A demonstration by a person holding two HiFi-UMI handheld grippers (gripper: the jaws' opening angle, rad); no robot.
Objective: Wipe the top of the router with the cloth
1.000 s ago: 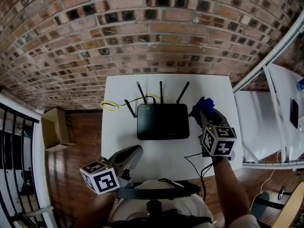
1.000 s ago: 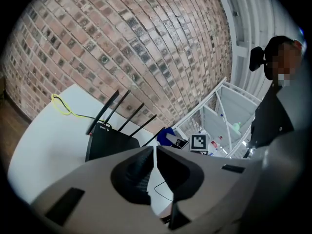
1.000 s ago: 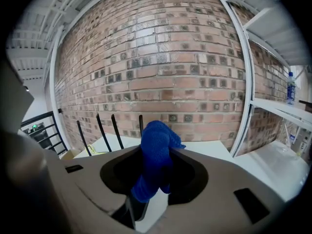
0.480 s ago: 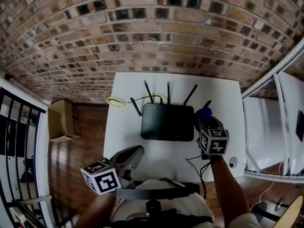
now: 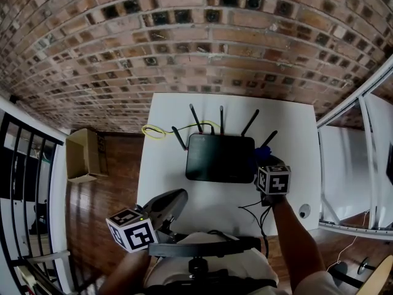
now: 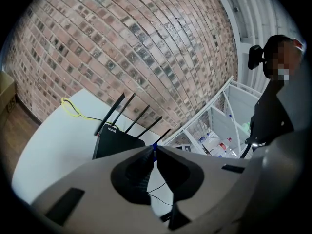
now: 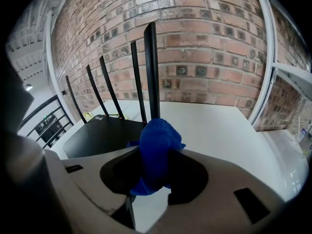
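Note:
The black router (image 5: 221, 158) lies flat at the middle of the white table (image 5: 163, 165), with several antennas standing up along its back edge. My right gripper (image 5: 264, 161) sits low just off the router's right edge, shut on a bunched blue cloth (image 7: 158, 135). In the right gripper view the cloth bulges up out of the right gripper (image 7: 158, 149), with the router (image 7: 105, 133) to its left. My left gripper (image 5: 169, 203) hovers at the table's near edge, well short of the router (image 6: 117, 140). The left gripper (image 6: 154, 149) has its tips together and holds nothing.
A yellow cable (image 5: 156, 131) loops behind the router's left corner. A thin black wire (image 5: 252, 211) trails over the table's near right part, beside a small white round thing (image 5: 301, 211). A brick wall backs the table. A cardboard box (image 5: 83, 155) sits on the floor at left, white shelving (image 5: 344, 165) at right.
My right gripper has come down with the cloth beside the router's right edge. The left gripper has stayed at the table's near edge.

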